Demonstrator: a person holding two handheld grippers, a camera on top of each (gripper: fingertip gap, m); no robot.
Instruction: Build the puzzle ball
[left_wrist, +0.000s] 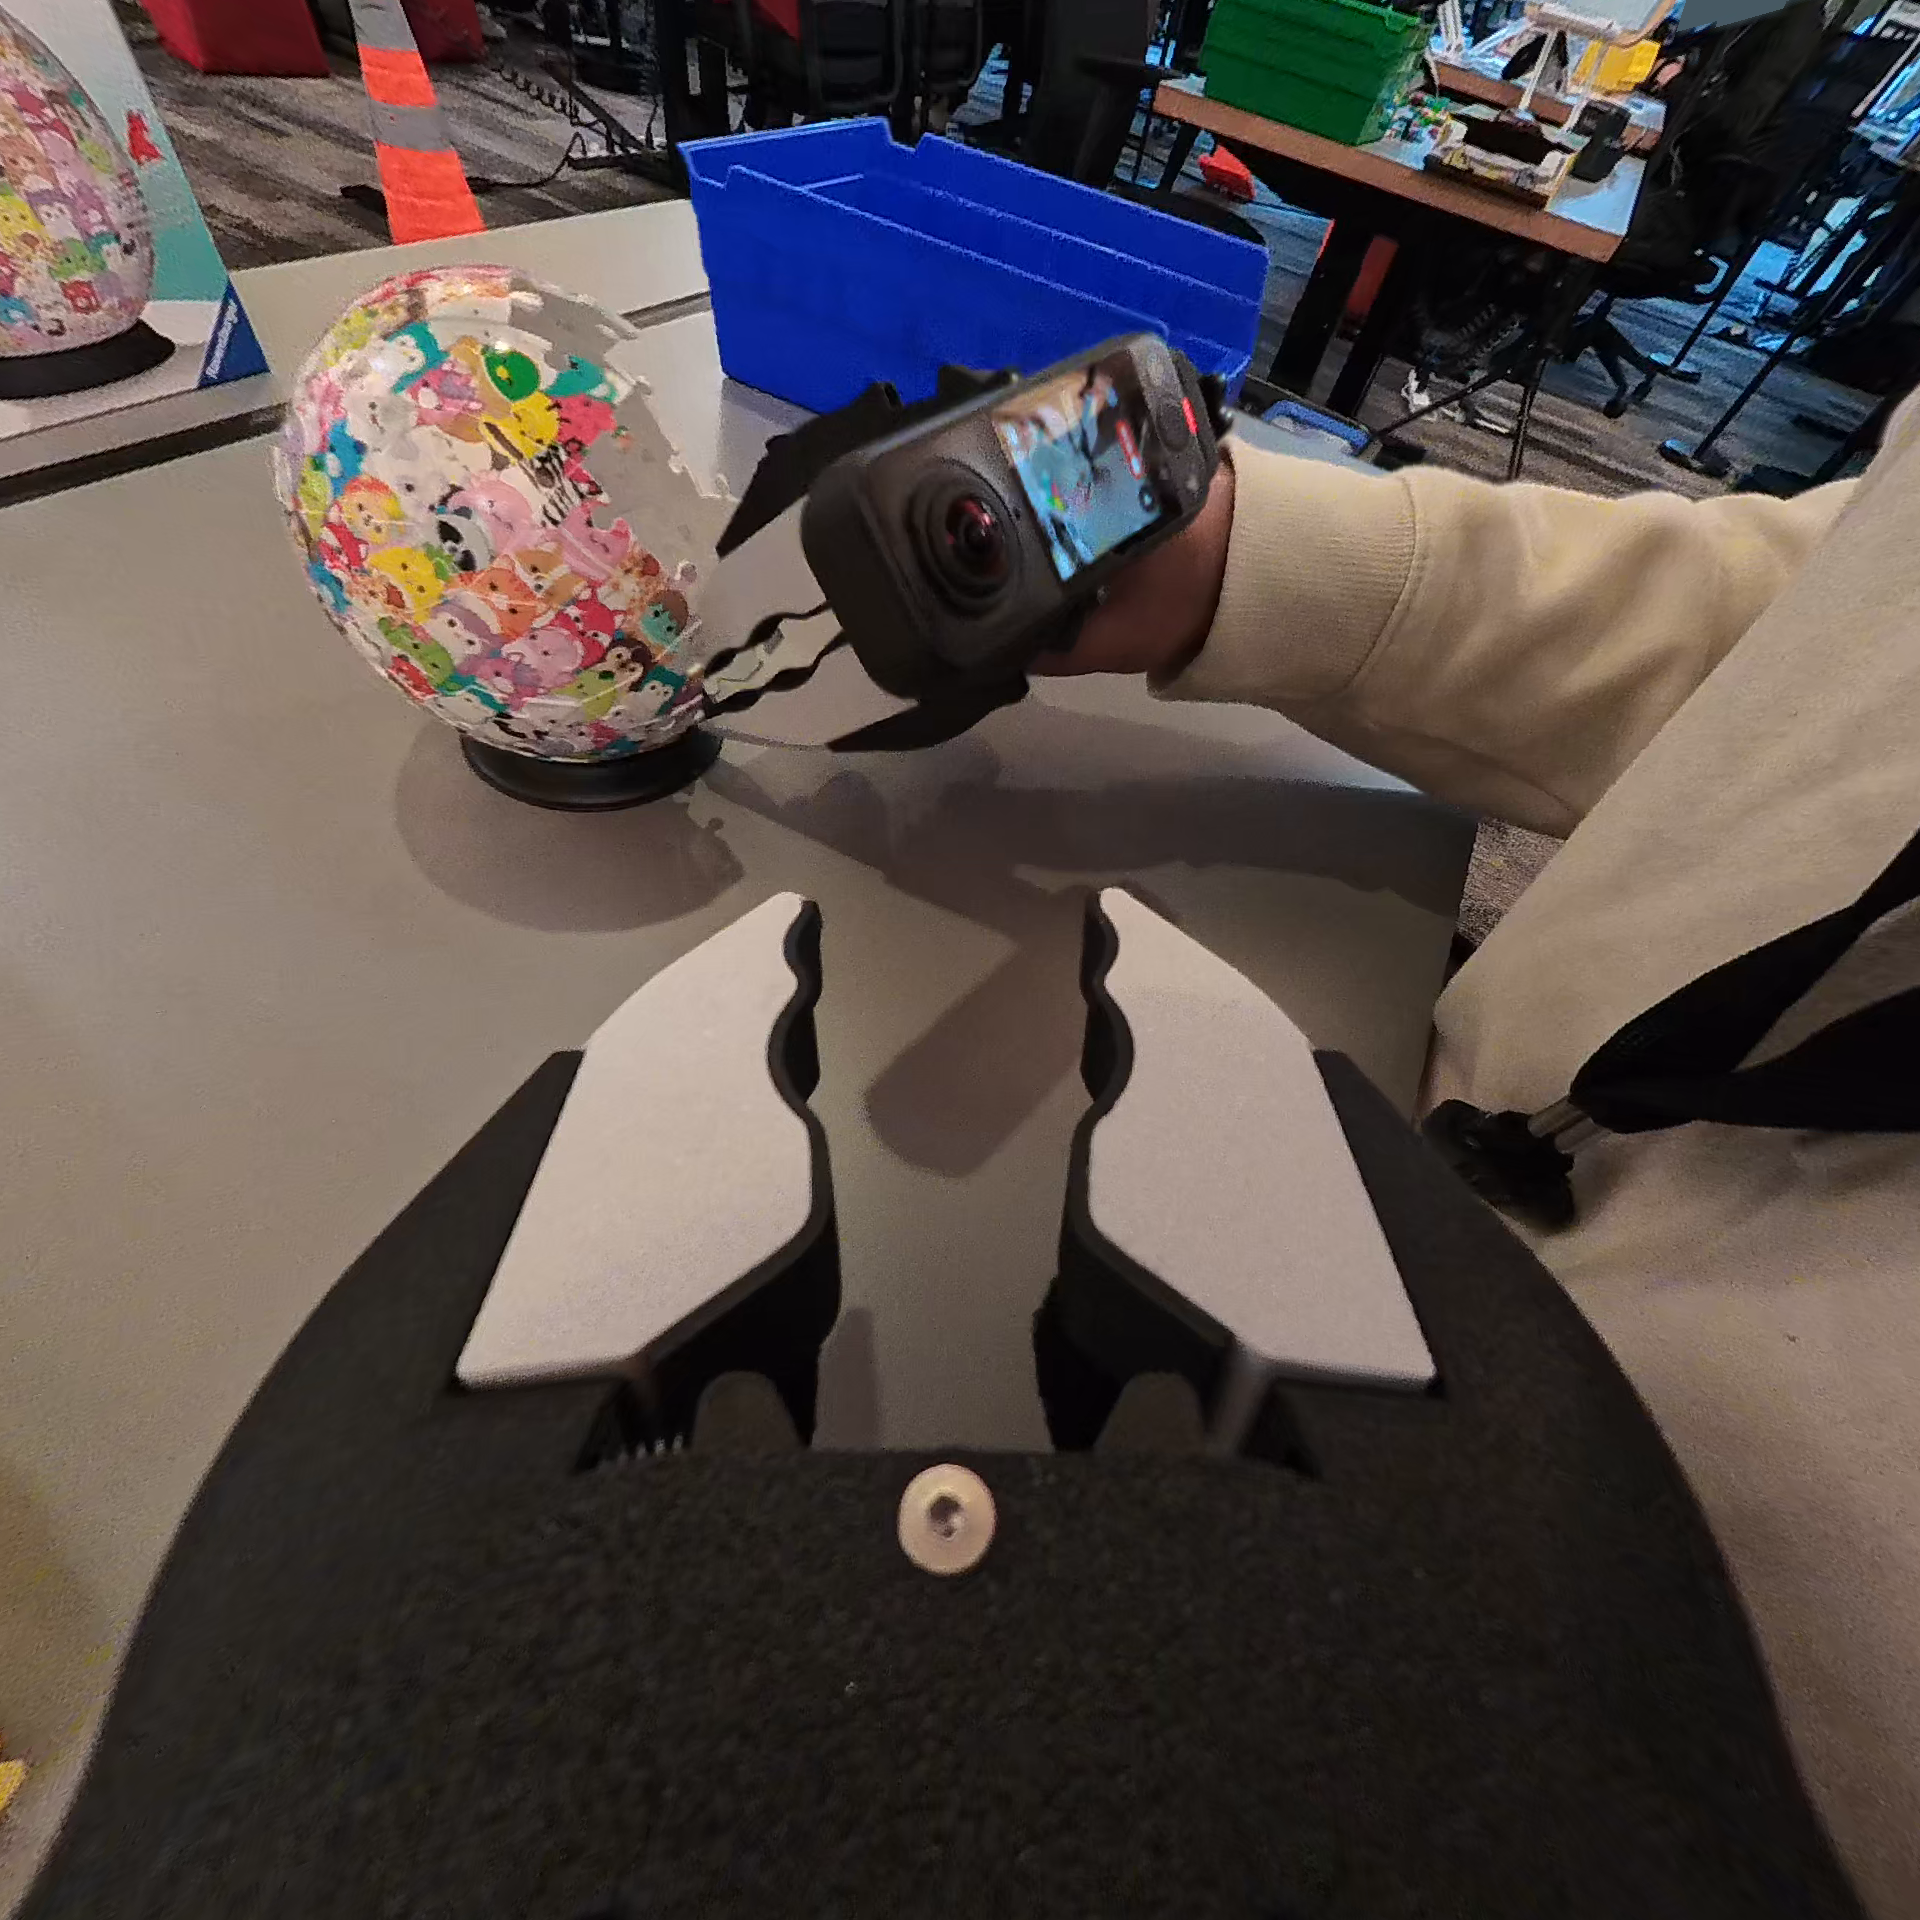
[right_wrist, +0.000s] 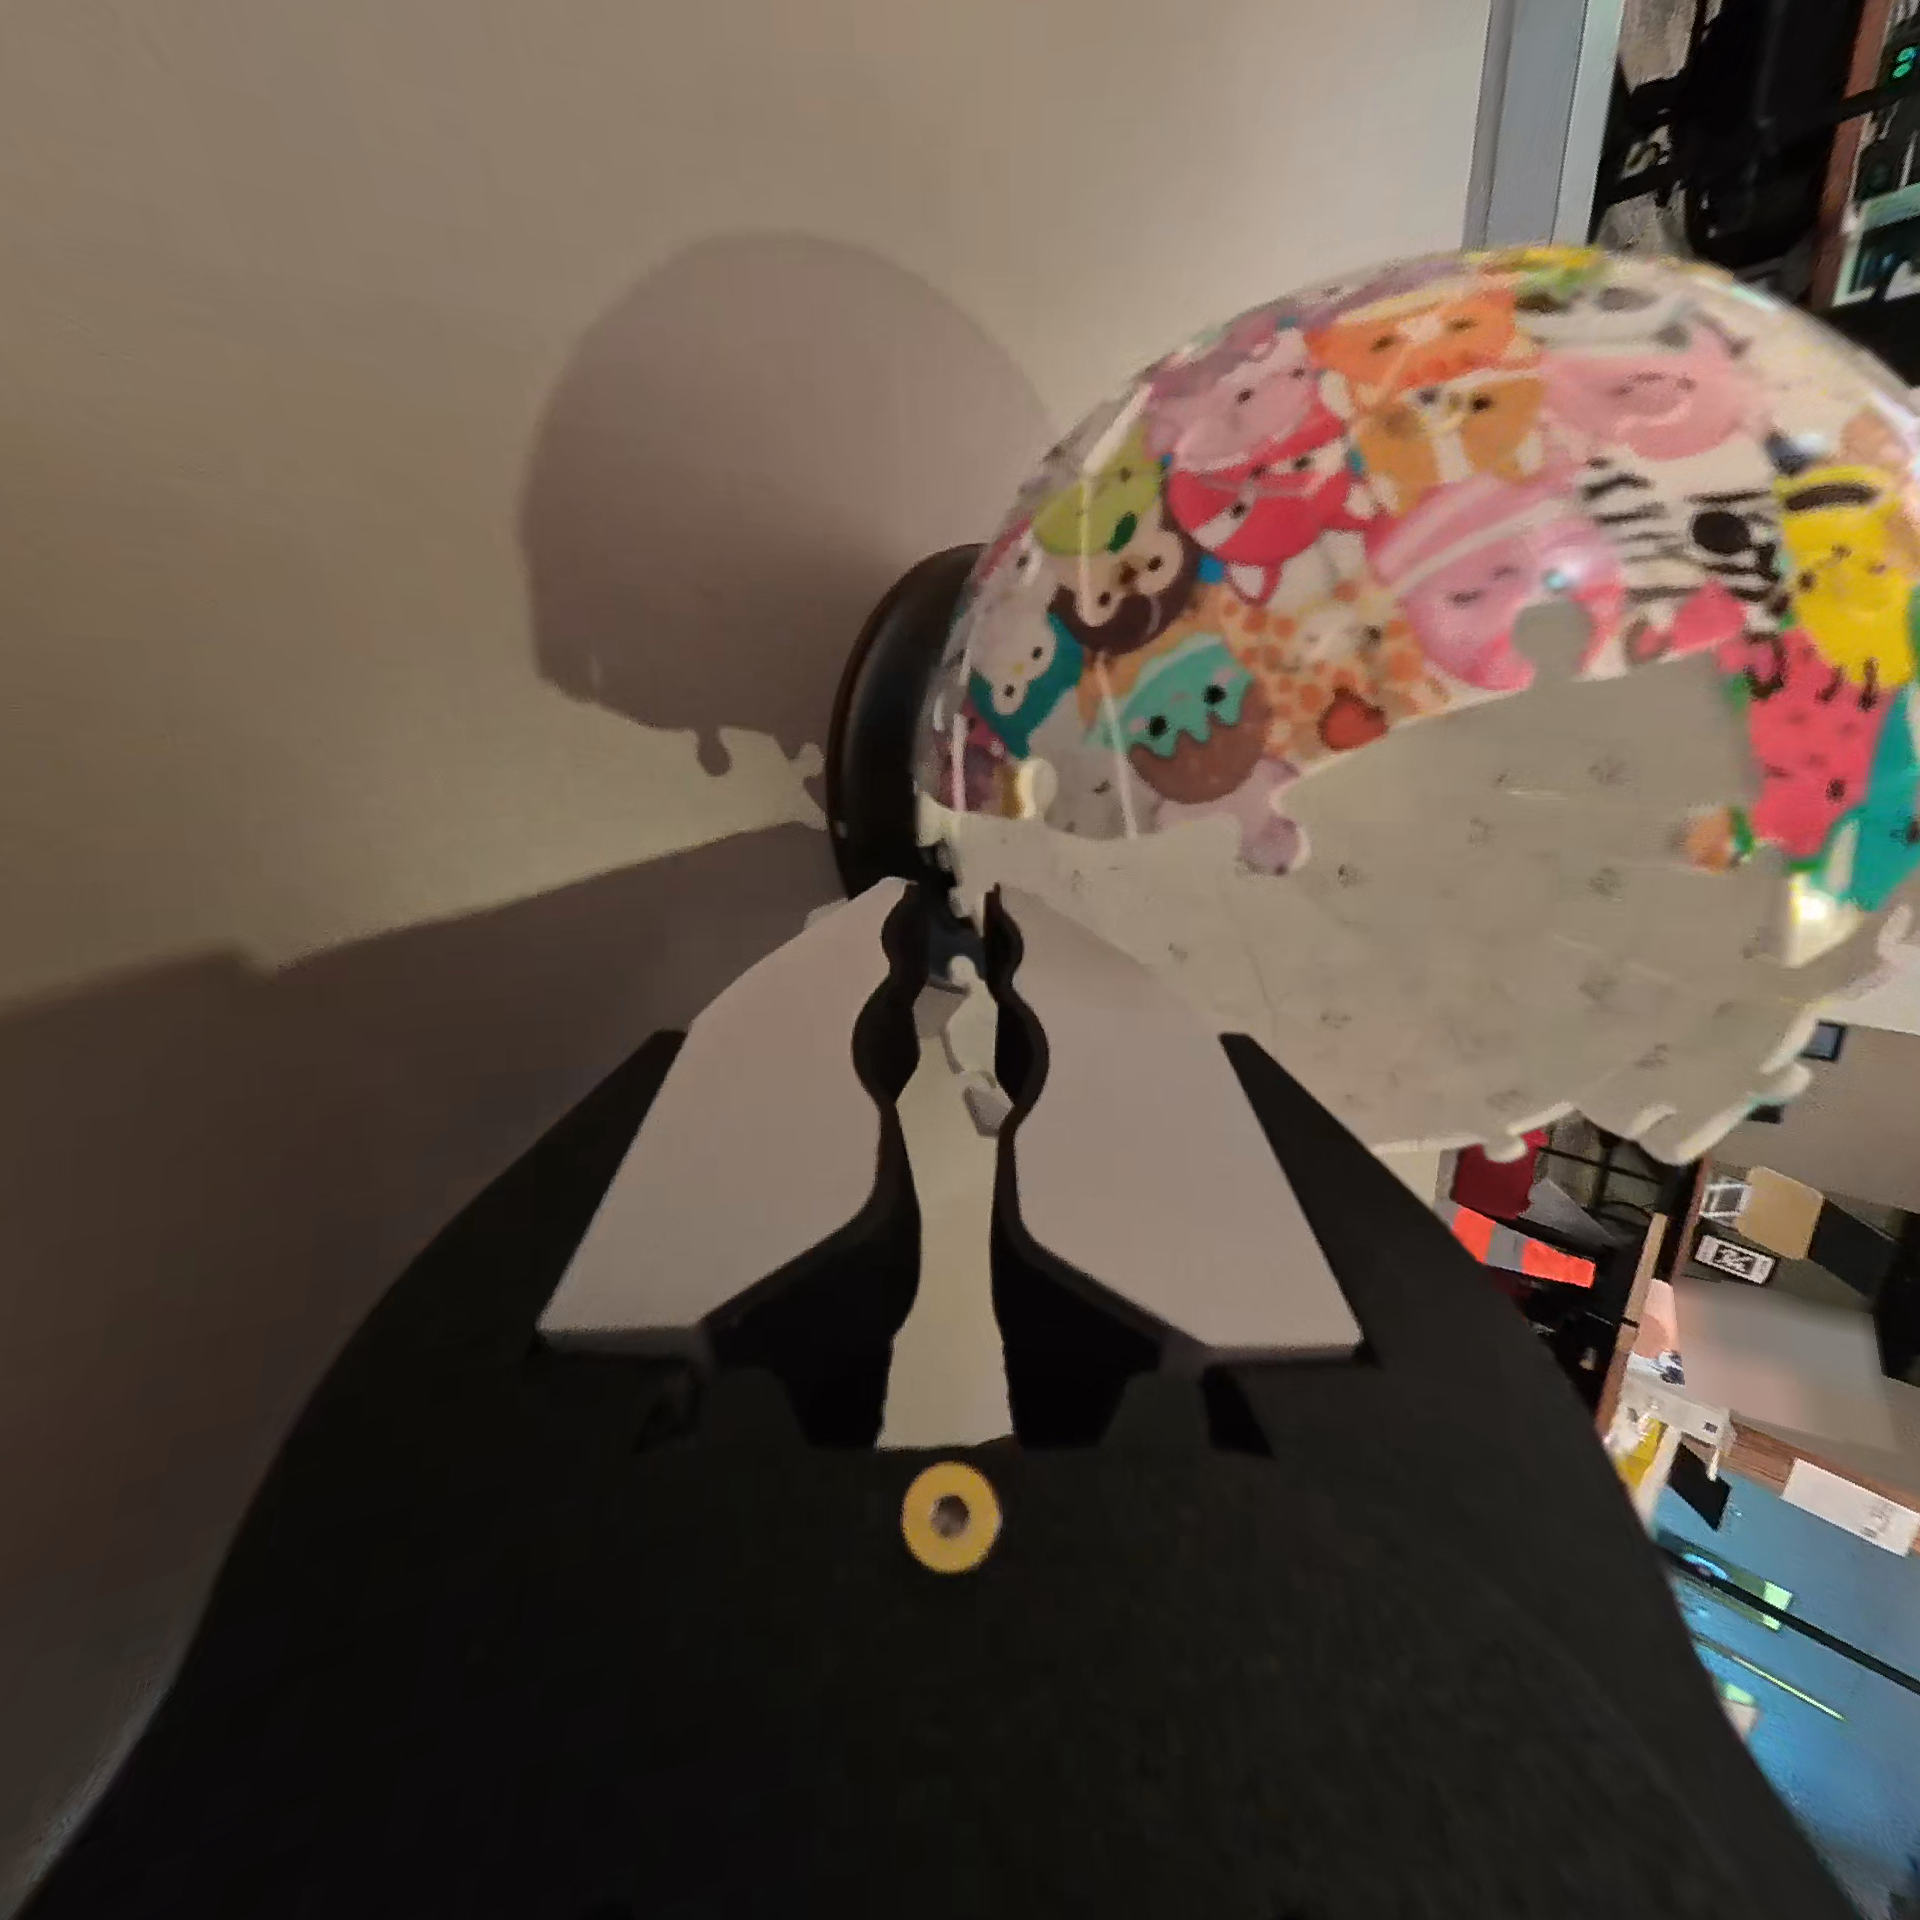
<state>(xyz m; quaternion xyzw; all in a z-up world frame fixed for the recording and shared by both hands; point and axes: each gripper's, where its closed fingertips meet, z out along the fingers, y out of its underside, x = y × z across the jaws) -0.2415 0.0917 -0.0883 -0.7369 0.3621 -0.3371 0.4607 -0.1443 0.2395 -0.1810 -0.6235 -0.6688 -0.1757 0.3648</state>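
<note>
Puzzle ball (left_wrist: 488, 509), partly built with one side open, sits on its black ring stand (left_wrist: 592, 774) on the grey table (left_wrist: 208, 935), near the blue bin (left_wrist: 966, 260). My left gripper (left_wrist: 951, 914) hangs over bare table, fingers spread wide and holding nothing. My right gripper (right_wrist: 951, 904), turned sideways at the ball's lower open edge just above the stand, has its fingers drawn narrow around a small pale puzzle piece (right_wrist: 966, 1023).

Left gripper (left_wrist: 945, 914) fingers spread; right gripper (right_wrist: 951, 904) fingers nearly closed.
</note>
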